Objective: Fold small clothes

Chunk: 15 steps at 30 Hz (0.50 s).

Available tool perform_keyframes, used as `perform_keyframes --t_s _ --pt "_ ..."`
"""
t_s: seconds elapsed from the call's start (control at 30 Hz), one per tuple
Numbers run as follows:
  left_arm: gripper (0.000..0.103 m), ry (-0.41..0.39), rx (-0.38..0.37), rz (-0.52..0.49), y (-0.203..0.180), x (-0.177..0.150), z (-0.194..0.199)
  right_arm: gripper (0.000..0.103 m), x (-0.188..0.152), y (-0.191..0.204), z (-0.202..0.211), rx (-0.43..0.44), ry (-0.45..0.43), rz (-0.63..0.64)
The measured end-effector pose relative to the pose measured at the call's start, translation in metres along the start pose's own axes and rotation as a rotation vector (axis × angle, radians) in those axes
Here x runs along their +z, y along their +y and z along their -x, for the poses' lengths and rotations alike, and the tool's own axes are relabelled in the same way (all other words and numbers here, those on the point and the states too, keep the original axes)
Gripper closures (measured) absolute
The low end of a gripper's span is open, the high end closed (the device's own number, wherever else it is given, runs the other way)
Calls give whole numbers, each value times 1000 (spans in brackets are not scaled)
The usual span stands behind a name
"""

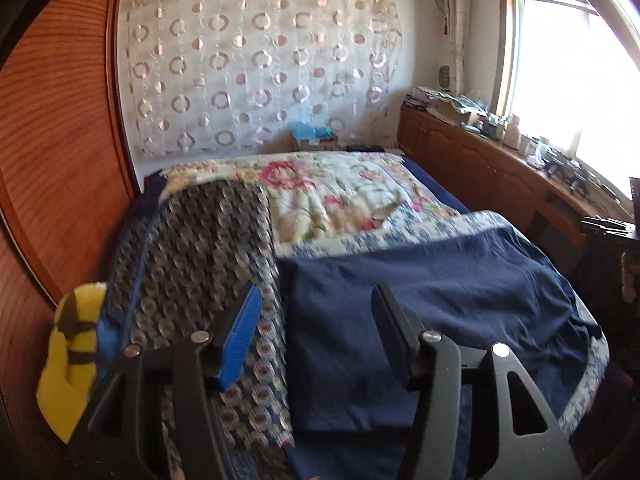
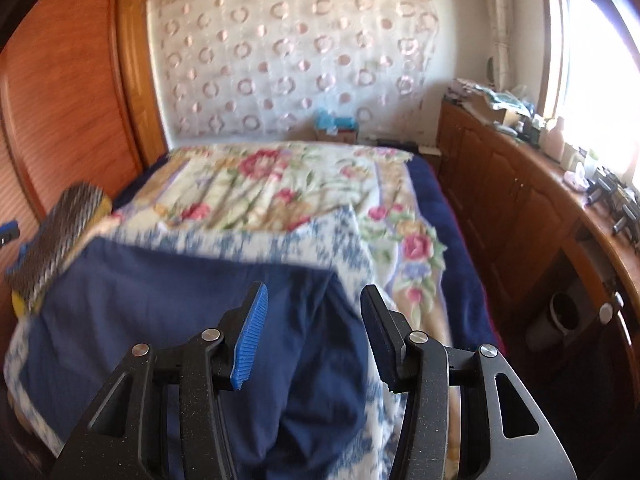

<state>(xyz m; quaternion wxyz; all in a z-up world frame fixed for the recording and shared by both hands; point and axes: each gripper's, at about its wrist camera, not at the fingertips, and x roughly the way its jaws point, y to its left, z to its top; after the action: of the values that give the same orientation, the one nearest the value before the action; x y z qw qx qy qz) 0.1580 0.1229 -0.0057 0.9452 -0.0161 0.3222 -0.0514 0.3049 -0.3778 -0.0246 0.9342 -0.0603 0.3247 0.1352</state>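
A dark blue garment (image 1: 420, 308) lies spread on the near end of the bed, on a blue-and-white patterned cloth (image 1: 400, 232). It also shows in the right wrist view (image 2: 160, 304). My left gripper (image 1: 316, 320) is open and empty, above the garment's left part, next to a patterned bolster (image 1: 208, 260). My right gripper (image 2: 312, 320) is open and empty, above the garment's right edge. The right wrist view is blurred by motion.
A floral blanket (image 2: 280, 188) covers the far half of the bed. A yellow plush toy (image 1: 72, 356) lies left of the bolster. A wooden wardrobe (image 1: 60, 140) stands on the left. A wooden cabinet (image 2: 520, 200) with clutter runs along the right under the window.
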Motion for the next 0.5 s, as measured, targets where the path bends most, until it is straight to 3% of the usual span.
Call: perform_keyframes --t_s 0.33,0.5 --pt "47 64 -42 -10 -29 -77 20 54 -115 9 29 75 86 -25" --pt "47 105 -52 15 -35 -107 16 54 -151 13 37 77 134 -24"
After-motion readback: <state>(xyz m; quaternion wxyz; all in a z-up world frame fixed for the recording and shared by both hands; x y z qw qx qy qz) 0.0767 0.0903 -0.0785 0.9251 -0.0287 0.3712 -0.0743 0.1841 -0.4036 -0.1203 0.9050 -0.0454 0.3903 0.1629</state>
